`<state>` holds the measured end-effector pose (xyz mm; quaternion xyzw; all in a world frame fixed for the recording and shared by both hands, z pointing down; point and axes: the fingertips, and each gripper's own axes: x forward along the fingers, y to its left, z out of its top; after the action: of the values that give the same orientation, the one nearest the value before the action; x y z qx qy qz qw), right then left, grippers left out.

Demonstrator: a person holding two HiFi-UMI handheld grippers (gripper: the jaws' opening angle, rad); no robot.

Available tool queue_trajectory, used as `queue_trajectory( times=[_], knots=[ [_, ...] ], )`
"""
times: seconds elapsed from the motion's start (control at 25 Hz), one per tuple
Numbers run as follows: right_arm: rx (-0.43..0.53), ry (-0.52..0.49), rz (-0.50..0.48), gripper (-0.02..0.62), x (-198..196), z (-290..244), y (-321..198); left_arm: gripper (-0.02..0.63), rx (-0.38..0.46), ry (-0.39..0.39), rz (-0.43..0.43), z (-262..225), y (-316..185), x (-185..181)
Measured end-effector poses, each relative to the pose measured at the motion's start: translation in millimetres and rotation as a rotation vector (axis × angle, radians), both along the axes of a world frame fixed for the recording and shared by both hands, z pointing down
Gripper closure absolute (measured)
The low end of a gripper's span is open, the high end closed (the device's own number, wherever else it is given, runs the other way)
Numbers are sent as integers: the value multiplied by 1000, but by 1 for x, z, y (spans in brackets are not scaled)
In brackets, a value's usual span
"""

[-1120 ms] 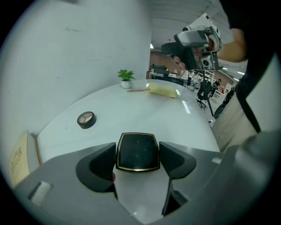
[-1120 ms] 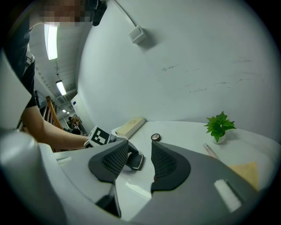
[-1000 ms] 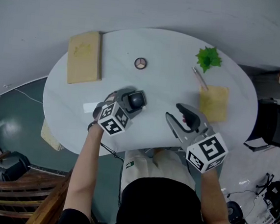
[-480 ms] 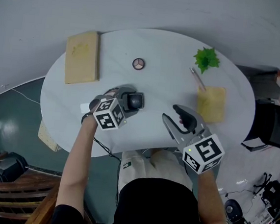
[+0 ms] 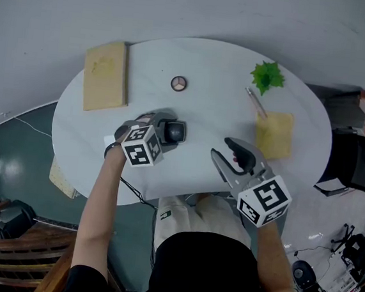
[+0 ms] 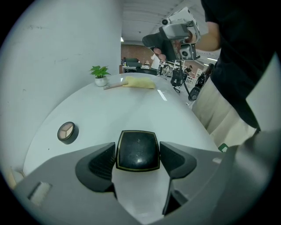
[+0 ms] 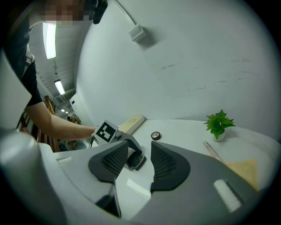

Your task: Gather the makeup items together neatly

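Compact [image 6: 137, 149] sits clamped in left claw [image 6: 138, 152], near side of table [image 5: 222, 69]; right claw [image 7: 139, 154] hovers, jaws apart.

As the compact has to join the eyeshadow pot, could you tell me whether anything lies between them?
Nothing visible does: only bare table lies between the compact, in the left gripper, and the pot.

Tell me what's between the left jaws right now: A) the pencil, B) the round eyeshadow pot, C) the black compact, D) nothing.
C: the left gripper's jaws press on both sides of the compact, while the eyeshadow pot lies apart on the table.
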<state>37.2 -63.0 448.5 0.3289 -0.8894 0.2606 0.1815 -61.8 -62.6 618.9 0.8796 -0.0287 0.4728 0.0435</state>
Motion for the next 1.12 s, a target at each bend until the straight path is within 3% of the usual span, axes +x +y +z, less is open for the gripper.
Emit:
queue_trajectory(
  times=[0.64,1.12],
  knots=[
    [18,-10,4,428,5,-7,0,281,23,47,-76,-29,3,6],
    [39,-8,-3,428,10,-12,3,351,91,220,-305,-86,9,20]
  ],
)
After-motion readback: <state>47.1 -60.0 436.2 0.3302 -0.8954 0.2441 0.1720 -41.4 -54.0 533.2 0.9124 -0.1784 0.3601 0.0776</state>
